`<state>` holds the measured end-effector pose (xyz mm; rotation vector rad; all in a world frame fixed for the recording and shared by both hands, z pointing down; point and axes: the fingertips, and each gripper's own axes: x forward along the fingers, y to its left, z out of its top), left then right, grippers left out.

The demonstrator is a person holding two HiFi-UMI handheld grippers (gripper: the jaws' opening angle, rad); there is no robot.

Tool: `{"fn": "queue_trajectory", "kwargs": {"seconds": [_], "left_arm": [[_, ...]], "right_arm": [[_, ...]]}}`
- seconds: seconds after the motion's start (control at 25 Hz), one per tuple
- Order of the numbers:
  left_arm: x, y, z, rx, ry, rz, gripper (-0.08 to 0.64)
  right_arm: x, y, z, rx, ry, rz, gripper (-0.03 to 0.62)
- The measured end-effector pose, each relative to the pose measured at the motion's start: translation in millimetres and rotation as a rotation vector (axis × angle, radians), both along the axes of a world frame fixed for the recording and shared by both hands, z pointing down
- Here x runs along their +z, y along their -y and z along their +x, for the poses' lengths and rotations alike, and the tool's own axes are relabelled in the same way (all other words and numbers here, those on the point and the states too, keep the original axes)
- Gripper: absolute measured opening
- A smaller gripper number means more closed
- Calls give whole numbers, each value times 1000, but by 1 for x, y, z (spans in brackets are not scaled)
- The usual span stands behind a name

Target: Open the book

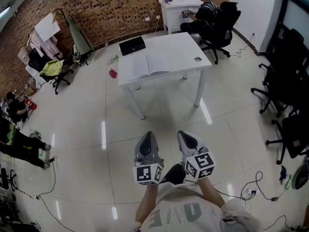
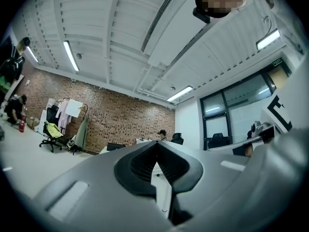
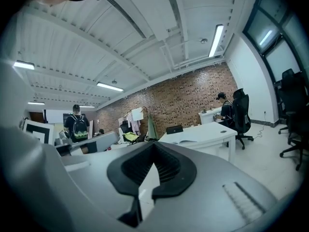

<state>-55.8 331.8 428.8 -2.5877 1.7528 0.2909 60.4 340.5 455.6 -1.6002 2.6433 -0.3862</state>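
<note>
The book [image 1: 149, 65] lies flat, pages spread, on the white bench [image 1: 193, 46], well apart from the left claw [image 1: 148, 137] and right claw [image 1: 185, 135], both closed and empty; its light, floppy, crease-prone leaves seem best pinched at an outer edge.

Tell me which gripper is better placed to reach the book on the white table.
Left, marginally: the left gripper lines up with the book, the right gripper sits off to its side. Both are shut and far from the table.
</note>
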Motion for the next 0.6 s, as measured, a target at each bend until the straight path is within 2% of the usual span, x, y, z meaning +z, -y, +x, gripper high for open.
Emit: {"fn": "queue_trajectory", "kwargs": {"seconds": [0.32,0.6], "left_arm": [[10,-30,-29,-54,-15,-23,17],[4,-38,-44,-86,-8,2,17]], "right_arm": [[5,-20,-6,10,17,-15,3],[9,-34,-9,9,10,-18,3]]}}
